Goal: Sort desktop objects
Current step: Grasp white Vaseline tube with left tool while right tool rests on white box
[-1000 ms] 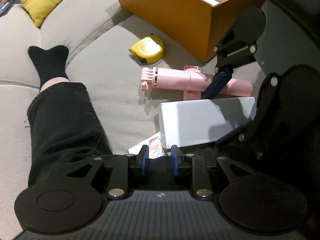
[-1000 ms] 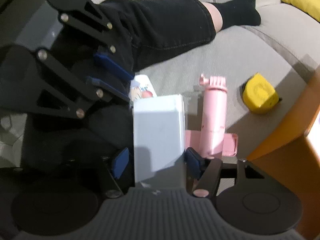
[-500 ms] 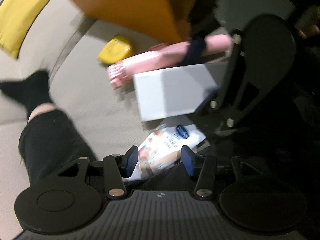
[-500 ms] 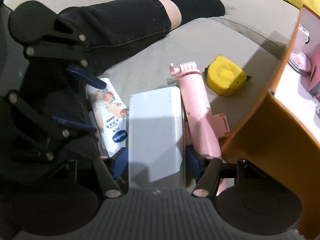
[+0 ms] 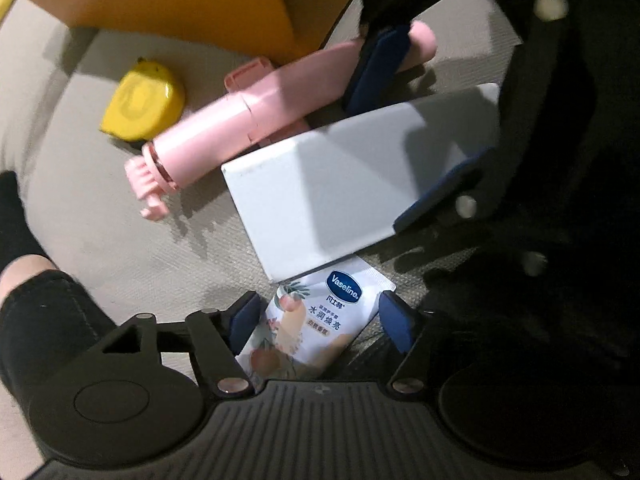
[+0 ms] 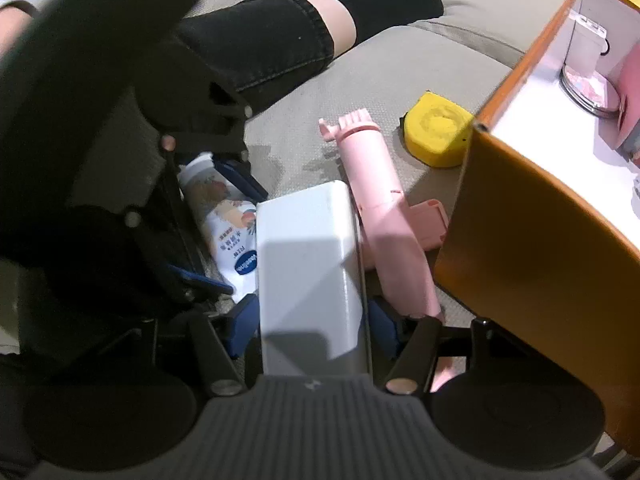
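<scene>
My left gripper (image 5: 320, 322) points down over a white Vaseline tube (image 5: 316, 320) with a peach print that lies on the grey sofa. Its jaws are opening; the tube sits between the blue pads and neither pad presses on it. My right gripper (image 6: 311, 326) is shut on a white rectangular box (image 6: 308, 272), held just above the cushion, and the box's far end overlaps the tube's top. In the right wrist view the left gripper's fingers (image 6: 240, 176) straddle the tube (image 6: 224, 220). Beside the box lie a pink handheld device (image 5: 240, 132) and a yellow tape measure (image 5: 144, 104).
An orange cardboard box (image 6: 520, 260) with white inner walls stands close on the right and holds several small items. A person's leg in black trousers and a black sock (image 6: 260, 48) rests on the sofa behind the left gripper. A yellow cushion shows at the far edge.
The left gripper came down over the Vaseline tube, rolled, and its jaws spread from nearly closed to wide. The right gripper kept its hold on the white box and shifted slightly.
</scene>
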